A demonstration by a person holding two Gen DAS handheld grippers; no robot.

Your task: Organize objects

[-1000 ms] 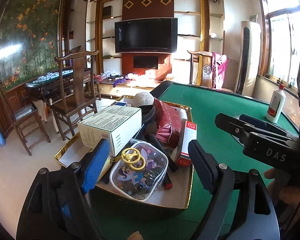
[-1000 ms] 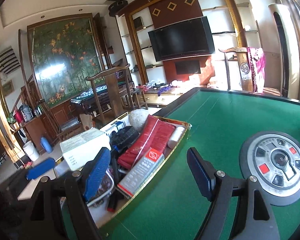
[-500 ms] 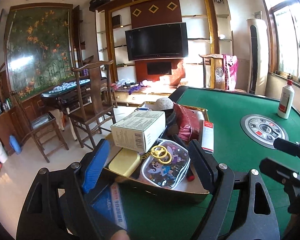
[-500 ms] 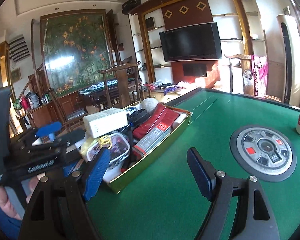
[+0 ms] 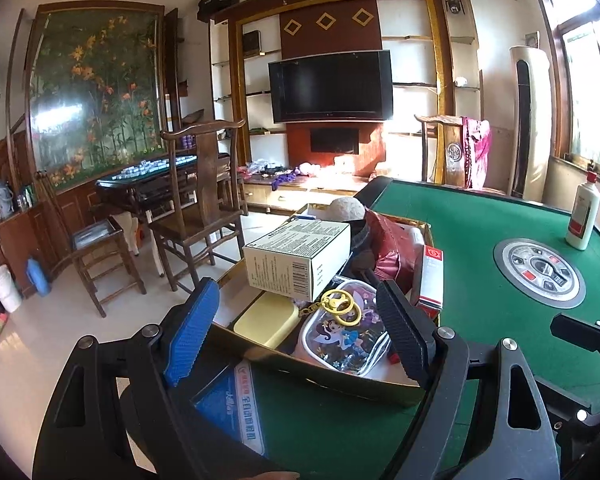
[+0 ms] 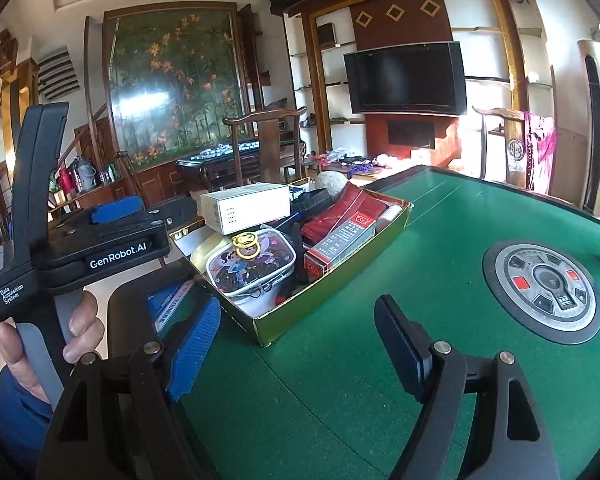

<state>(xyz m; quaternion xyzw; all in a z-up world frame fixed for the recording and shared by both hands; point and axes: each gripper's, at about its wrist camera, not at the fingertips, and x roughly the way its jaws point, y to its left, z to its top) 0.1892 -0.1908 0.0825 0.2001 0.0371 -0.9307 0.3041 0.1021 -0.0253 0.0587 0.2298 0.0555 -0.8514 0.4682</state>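
A gold cardboard tray (image 5: pixel 320 376) (image 6: pixel 284 316) sits on the green felt table near its left edge. It holds a white carton (image 5: pixel 296 256), a cartoon pouch (image 5: pixel 340 340) with a yellow key ring (image 5: pixel 338 306), a yellow case (image 5: pixel 266 320), a red pouch (image 5: pixel 392 248), a red-and-white slim box (image 5: pixel 432 280) and a beige ball (image 5: pixel 346 208). My left gripper (image 5: pixel 296 300) is open just in front of the tray's near wall, holding nothing. My right gripper (image 6: pixel 298 308) is open over bare felt by the tray's near corner, also holding nothing. A hand (image 6: pixel 76 320) grips the left gripper's handle.
A round control dial (image 6: pixel 540 280) is set into the felt to the right of the tray. A white bottle (image 5: pixel 582 216) stands beyond it. A blue printed card (image 5: pixel 228 400) lies at the table's near edge. Wooden chairs (image 5: pixel 204 200) stand on the floor to the left.
Both grippers have drawn back from the tray. The right gripper slid right, so the left gripper and its hand now show at its left. Both stayed open.
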